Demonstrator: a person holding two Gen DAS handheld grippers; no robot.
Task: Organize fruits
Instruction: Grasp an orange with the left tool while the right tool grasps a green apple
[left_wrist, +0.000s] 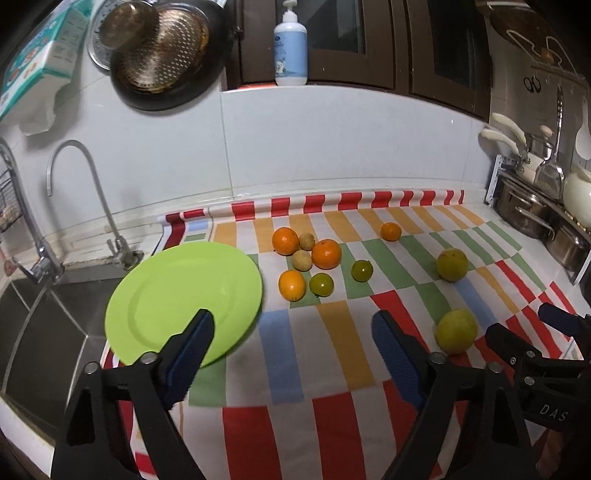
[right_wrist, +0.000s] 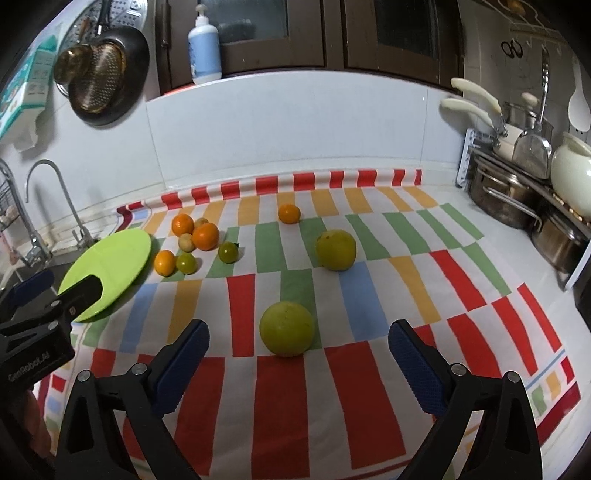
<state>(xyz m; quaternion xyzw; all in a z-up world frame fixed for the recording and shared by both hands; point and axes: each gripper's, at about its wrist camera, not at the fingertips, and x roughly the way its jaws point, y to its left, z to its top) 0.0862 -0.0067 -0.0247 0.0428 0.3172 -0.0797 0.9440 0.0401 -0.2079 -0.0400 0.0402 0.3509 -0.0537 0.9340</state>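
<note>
- The green plate (left_wrist: 177, 295) lies flat on the striped cloth (left_wrist: 332, 369) that covers the counter, at the cloth's sink-side edge, and it holds no fruit.
- Just beside the plate, on the side away from the sink (left_wrist: 44, 325), sits a tight cluster: three oranges (left_wrist: 326, 253), two small tan fruits (left_wrist: 302, 260) and a small green fruit (left_wrist: 321, 284), several of them touching.
- A second small green fruit (left_wrist: 361, 270) lies a little beyond that cluster, farther from the plate, apart from the others.
- One small orange (left_wrist: 390, 231) rests alone, well apart from the plate and nearer the tiled wall.
- Two large yellow-green fruits are the farthest from the plate: the far one (right_wrist: 336, 249) toward the pot rack (right_wrist: 517, 199), the near one (right_wrist: 287, 328) close to the front of the cloth.
- The left tongs (left_wrist: 291, 332) are spread wide with nothing between the blue pads; the left pad (left_wrist: 199, 332) overlaps the plate's near rim in the left wrist view, though whether it touches I cannot tell.
- The right tongs (right_wrist: 297, 343) are also spread wide and grip nothing; the near yellow-green fruit lies between the two fingers, touching neither.
- In the right wrist view the left tongs' tips show in front of the plate's near edge.
- A curved tap (left_wrist: 74, 177) stands behind the sink, beyond the plate.
</note>
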